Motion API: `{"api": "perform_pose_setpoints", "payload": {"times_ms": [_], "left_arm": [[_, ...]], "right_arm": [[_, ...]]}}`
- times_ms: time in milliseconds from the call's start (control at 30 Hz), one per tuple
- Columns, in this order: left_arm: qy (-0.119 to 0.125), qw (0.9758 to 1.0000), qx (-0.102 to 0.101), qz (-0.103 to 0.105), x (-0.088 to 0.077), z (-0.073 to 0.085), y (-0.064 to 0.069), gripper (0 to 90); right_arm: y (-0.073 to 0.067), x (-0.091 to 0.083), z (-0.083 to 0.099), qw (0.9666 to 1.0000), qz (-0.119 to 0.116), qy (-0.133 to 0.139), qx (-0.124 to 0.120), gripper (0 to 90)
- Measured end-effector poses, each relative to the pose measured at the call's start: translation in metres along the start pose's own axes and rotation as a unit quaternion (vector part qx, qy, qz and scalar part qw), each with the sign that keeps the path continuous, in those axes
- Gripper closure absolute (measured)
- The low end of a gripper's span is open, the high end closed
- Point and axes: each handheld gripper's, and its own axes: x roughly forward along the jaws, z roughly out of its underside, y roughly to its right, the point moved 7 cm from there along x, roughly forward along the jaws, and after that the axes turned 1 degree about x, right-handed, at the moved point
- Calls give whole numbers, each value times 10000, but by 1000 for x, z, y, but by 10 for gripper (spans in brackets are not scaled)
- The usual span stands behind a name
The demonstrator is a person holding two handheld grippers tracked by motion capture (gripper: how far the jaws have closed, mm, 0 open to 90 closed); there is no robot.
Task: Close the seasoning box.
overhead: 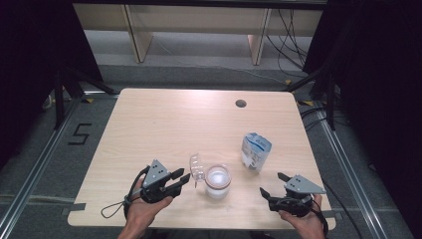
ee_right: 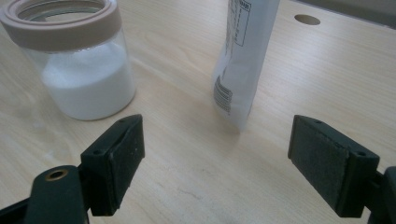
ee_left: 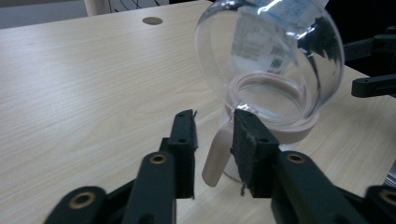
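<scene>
A glass jar (overhead: 218, 181) with a pink rim, partly full of white powder, stands near the table's front edge. Its clear domed lid (overhead: 197, 168) is hinged up on the jar's left side. My left gripper (overhead: 181, 179) is just left of the lid. In the left gripper view the lid's pink tab (ee_left: 215, 158) lies between the narrowly spaced jaws of the left gripper (ee_left: 214, 116), with a thin gap on one side. My right gripper (overhead: 272, 183) stands open to the jar's right, holding nothing. The right gripper (ee_right: 217, 144) faces the jar (ee_right: 79, 60) and a white pouch (ee_right: 243, 60).
The white and blue pouch (overhead: 256, 152) stands upright behind and to the right of the jar. A round cable hole (overhead: 241, 103) sits near the table's far edge. Bare wooden tabletop (overhead: 164, 124) stretches across the left and back. Dark curtains and stands flank the table.
</scene>
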Motion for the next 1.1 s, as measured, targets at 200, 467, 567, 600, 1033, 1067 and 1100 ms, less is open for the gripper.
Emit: {"api": "perform_pose_setpoints", "payload": {"times_ms": [200, 467, 567, 600, 1033, 1067, 1100], "left_arm": [[42, 10000, 75, 50, 0, -3, 5, 822], [84, 9998, 167, 35, -1, -6, 6, 873], [119, 9997, 192, 75, 1, -8, 8, 875], [138, 9998, 142, 93, 2, -9, 9, 876], [69, 9995, 291, 61, 4, -11, 12, 873], [87, 9995, 285, 68, 4, -11, 13, 873], [88, 9995, 304, 80, 4, -11, 13, 873]], "right_arm": [[-2, -1, 0, 10000, 27, 29, -15, 196], [-4, -1, 1, 10000, 17, -21, -48, 198], [-1, 0, -1, 9997, 75, 82, -236, 199], [-4, 0, 0, 9999, 29, 7, -126, 199], [-7, 1, 0, 9999, -84, -17, -63, 201], [-6, 1, 0, 9999, -64, 1, -85, 201], [-7, 1, 0, 10000, -63, 2, -66, 201]]}}
